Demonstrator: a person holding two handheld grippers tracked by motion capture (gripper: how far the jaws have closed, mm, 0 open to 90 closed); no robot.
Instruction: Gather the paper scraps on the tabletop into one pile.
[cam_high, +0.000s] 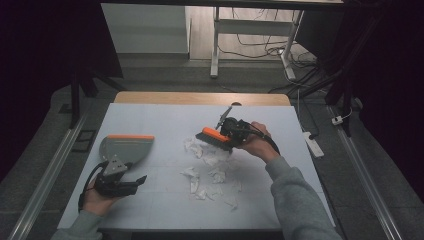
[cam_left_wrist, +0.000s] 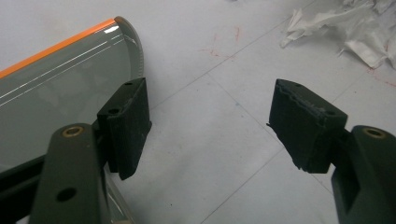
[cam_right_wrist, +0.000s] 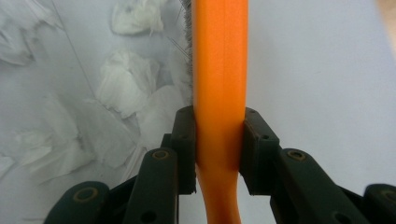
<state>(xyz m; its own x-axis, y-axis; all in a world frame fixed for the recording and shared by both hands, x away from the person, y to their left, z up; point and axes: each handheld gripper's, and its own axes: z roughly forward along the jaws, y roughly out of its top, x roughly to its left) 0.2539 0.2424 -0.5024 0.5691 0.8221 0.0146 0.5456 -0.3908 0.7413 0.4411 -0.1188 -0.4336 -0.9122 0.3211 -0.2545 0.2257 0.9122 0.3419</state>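
A pale blue table (cam_high: 150, 120) stands on a dark floor, with desk legs and cables beyond it. The brush (cam_high: 214, 137), orange-backed, sits at the 12 o'clock edge of the torn paper scraps (cam_high: 210, 175), bristles down on them. The right gripper (cam_right_wrist: 219, 140) pinches its orange handle firmly between both jaws. The dustpan (cam_high: 125, 150) lies flat at 9 o'clock from the scraps, well apart. The left gripper (cam_left_wrist: 210, 126) hovers just beside the pan's near edge, jaws spread wide and empty. Judged step: sweeping is starting (pan not yet secured). The next move calls for gripping the pan and bringing its lip to the scraps.
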